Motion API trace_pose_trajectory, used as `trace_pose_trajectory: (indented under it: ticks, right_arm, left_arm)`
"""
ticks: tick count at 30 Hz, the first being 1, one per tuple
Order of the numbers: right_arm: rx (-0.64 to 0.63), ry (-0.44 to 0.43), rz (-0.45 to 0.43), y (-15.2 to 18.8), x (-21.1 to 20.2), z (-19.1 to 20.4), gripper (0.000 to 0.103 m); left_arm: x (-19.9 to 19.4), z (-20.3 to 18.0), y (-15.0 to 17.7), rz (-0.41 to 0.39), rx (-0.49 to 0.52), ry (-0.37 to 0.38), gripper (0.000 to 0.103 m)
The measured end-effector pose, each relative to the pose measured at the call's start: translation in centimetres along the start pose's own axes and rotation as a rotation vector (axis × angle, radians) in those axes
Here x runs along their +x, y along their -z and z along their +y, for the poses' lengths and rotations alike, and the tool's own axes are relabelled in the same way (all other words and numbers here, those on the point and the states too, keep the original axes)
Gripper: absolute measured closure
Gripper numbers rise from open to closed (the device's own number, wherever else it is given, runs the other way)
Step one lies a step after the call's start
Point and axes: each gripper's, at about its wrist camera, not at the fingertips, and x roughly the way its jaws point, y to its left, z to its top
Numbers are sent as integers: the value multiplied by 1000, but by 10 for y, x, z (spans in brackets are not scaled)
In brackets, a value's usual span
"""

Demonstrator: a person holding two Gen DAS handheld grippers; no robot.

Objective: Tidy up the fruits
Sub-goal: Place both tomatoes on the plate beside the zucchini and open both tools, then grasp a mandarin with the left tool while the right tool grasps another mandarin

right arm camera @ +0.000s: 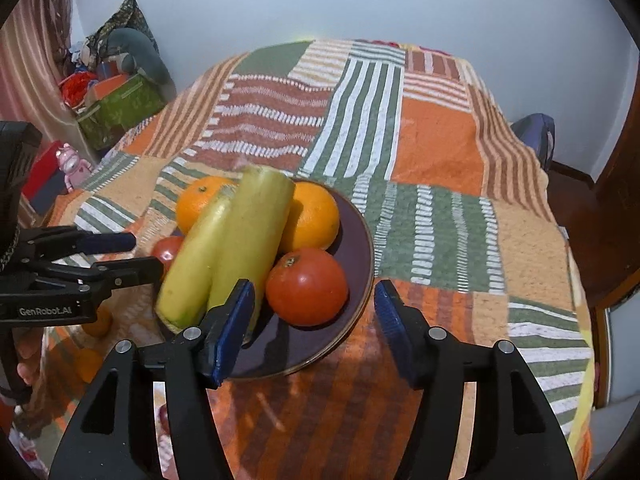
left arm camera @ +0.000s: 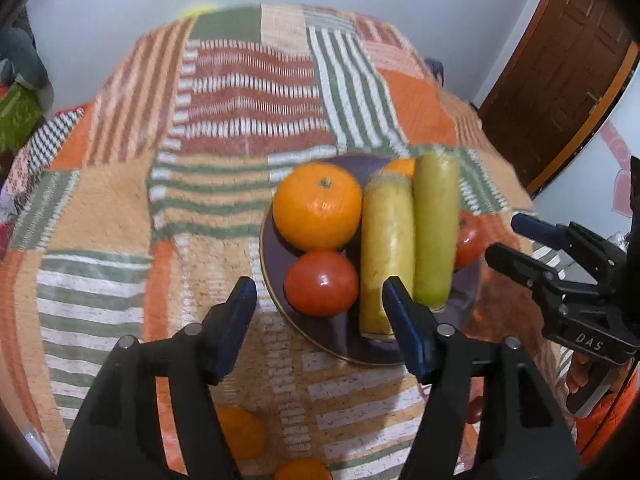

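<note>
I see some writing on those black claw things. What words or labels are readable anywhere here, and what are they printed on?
"DAS": white letters on the black body of the right claw, seen from the left wrist camera.
"GenRobot.AI": white letters on the black body of the left claw, seen from the right wrist camera.
No readable text shows on the fruit, the plate or the cloth.

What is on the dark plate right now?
The dark plate holds two oranges, two tomatoes and two long yellow-green fruits. Whatever lies beneath those long fruits is covered.
</note>
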Motion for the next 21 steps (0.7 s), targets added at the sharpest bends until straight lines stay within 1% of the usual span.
trace_pose_trajectory:
  ticks: [5, 9, 12, 17, 21]
  right_arm:
    - [-8, -12, -54, -3, -29, 13, 44]
    - [-16, -29, -93, -4, -48, 28, 40]
    - [-34, -47, -112, -2, -59, 42, 39]
    - [-62, -66, -112, 6, -62, 69, 39]
    - [-69, -94, -75, 16, -54, 89, 39]
  left_arm:
    - [-36, 1, 2, -60, -2, -12, 38]
    - [-65, 6, 11, -106, 10, -49, 38]
    - [-85, 12, 23, -131, 19, -76, 38]
    - [-111, 25, 49, -155, 31, -120, 38]
    - [-126, 34, 71, -165, 29, -144, 37]
